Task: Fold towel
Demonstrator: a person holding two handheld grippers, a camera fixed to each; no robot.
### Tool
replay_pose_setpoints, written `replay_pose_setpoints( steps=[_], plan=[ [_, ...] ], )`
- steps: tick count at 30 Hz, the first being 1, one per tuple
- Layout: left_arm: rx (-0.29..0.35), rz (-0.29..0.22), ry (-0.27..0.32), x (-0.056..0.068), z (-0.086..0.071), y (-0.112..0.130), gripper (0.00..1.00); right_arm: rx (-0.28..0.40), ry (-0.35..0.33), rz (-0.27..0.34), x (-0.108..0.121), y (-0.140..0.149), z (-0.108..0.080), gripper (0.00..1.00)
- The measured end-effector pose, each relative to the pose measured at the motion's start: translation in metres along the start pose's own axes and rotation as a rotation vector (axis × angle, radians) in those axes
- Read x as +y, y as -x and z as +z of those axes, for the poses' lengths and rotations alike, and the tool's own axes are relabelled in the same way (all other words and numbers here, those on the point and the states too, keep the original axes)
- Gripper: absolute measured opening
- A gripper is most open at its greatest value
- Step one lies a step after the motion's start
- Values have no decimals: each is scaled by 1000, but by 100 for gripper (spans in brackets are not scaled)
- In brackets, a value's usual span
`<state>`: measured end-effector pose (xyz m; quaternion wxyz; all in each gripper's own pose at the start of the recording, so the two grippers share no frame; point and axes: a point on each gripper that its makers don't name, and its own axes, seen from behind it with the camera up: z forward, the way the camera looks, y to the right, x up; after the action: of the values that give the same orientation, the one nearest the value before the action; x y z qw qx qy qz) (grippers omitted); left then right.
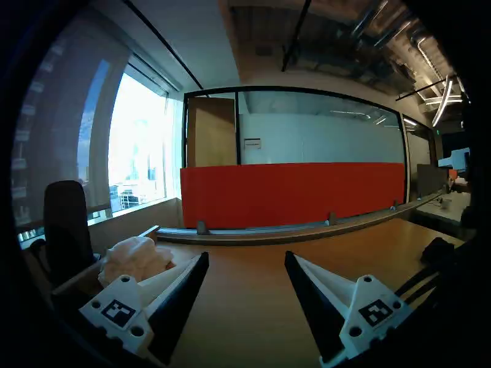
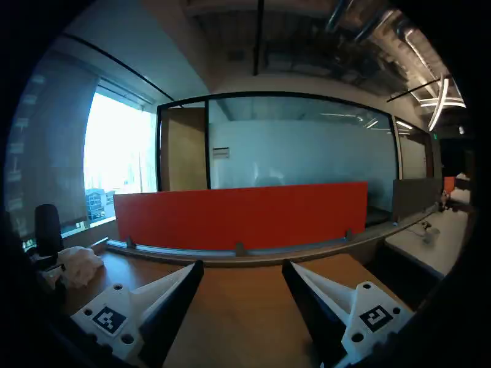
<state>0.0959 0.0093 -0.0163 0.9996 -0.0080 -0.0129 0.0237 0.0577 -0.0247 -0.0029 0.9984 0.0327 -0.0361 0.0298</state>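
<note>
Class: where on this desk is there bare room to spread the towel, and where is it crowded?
Bare desk runs from the crumpled towel rightward, between the red divider and the open left tongs. Crowded: the left edge, with towel and black chair.

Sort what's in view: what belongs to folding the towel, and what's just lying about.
For the job:
towel, crumpled at the desk's left edge
left gripper, open and empty
right gripper, open and empty
desk

Just lying about:
red divider
black chair
</note>
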Motion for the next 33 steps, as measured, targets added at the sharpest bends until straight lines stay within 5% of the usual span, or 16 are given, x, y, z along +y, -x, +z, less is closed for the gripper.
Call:
replay_pose_setpoints(
  steps=[20,33],
  plan=[
    [68,36,-1,5,9,65,92,11,-7,1,-8,51,4,99],
    [58,7,-12,3,13,106,92,0,-16,-13,-12,78,12,99]
  ],
)
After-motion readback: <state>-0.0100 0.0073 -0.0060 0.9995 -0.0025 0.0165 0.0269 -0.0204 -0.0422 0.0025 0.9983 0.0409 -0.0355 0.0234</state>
